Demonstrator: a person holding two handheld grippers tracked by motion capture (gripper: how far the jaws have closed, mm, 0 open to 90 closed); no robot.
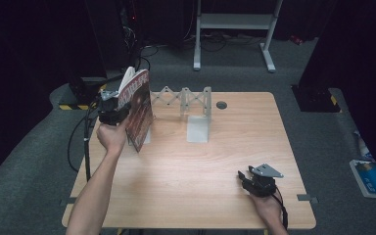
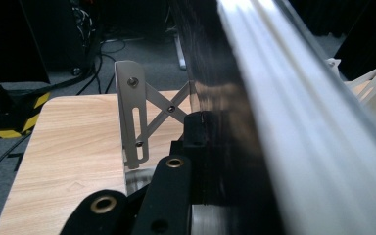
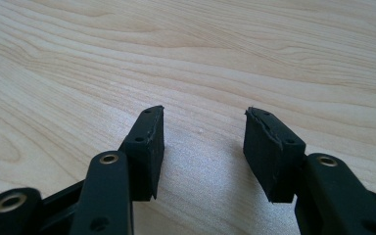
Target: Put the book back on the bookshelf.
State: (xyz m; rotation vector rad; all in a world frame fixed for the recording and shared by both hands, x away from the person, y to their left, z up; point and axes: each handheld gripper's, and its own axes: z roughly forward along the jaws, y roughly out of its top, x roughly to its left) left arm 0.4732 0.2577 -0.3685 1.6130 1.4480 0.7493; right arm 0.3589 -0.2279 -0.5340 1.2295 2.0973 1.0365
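A thick book point(image 1: 138, 110) with a dark red cover stands upright at the left end of a grey expanding rack point(image 1: 183, 100) on the wooden table point(image 1: 215, 147). My left gripper point(image 1: 111, 111) is shut on the book from its left side. In the left gripper view, the book's dark cover and pale page edges point(image 2: 293, 107) run up close on the right. One black jaw presses the cover, and the rack's end plate point(image 2: 133, 117) stands just beyond. My right gripper point(image 1: 242, 177) rests low at the table's front right, open point(image 3: 203, 122) over bare wood.
A round cable hole point(image 1: 221, 105) sits in the table behind the rack. A white metal frame point(image 1: 235, 22) stands on the floor beyond. Cables and a yellow-black striped block point(image 1: 71, 105) lie at the left, and a blue-white item point(image 1: 372, 178) lies on the floor at the right.
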